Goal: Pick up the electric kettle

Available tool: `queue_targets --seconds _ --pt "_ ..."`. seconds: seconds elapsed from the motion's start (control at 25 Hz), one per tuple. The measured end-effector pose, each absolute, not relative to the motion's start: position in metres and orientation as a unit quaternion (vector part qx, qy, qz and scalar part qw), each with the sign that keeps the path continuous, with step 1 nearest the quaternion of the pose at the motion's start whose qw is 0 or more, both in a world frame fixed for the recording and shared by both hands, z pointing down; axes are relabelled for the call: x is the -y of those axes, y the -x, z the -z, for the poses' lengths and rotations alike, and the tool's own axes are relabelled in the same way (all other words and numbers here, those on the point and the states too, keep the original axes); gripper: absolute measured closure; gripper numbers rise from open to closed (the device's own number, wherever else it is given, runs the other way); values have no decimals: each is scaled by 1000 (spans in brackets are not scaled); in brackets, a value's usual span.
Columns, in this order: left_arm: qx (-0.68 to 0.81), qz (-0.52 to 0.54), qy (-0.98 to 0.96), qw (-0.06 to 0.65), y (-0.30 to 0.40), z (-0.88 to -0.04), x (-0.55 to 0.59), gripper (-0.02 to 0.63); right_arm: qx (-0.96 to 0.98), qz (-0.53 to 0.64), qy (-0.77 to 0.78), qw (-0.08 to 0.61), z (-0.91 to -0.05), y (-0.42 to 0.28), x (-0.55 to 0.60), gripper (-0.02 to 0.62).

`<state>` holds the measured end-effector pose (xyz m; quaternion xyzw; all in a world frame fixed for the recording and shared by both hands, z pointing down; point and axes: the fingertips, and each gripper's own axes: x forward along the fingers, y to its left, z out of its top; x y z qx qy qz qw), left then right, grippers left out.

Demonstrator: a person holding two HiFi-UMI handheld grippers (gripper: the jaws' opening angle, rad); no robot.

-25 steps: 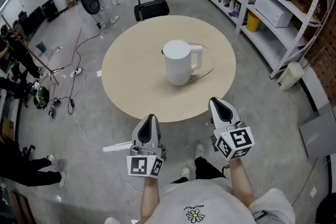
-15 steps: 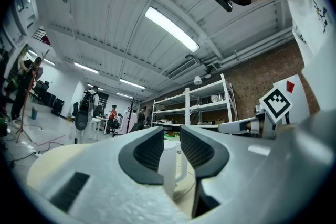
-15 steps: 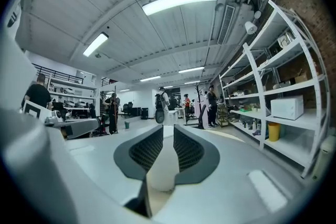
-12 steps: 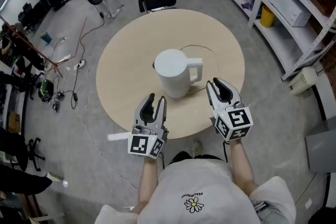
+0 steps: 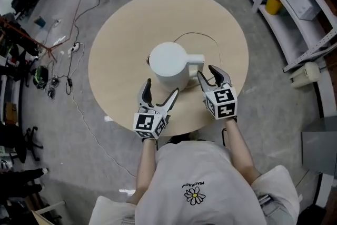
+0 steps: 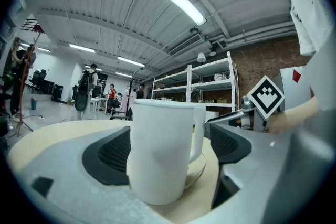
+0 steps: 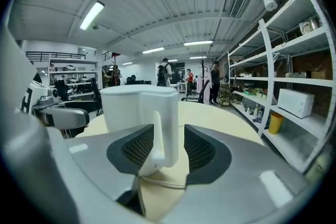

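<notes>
**White kettle** (image 5: 167,63) stands on its base (image 6: 202,166) near the middle of the round table (image 5: 118,34), with its handle (image 5: 196,62) to the right. The left gripper (image 5: 162,86), jaws opening, frames the near side of the body without touching it. The right gripper (image 5: 206,70), jaws also opening, straddles the handle with its pads clear. The shell looks stiff, smooth and probably slippery, and its weight depends on unseen water, so the handle is the sounder hold and the body only a steadying 2nd contact.
</notes>
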<state>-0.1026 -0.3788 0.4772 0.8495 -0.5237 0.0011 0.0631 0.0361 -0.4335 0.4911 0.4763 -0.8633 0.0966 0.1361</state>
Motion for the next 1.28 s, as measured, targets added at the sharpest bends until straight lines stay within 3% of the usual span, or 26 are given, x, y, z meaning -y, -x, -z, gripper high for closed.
queue_targets --seconds 0.44,0.76,0.96,1.28 --pt "491 -22 -866 98 101 -515 430 84 845 -109 -487 190 -543 -15 478 427" --pt "445 -29 -889 102 93 -526 441 54 821 -97 -506 245 -576 -7 495 494" --pt "433 -7 -894 115 93 -529 445 25 821 -92 -510 238 -575 -7 497 494" --pt "433 -14 -894 111 92 -531 445 29 821 -92 -514 231 -576 -9 497 494"
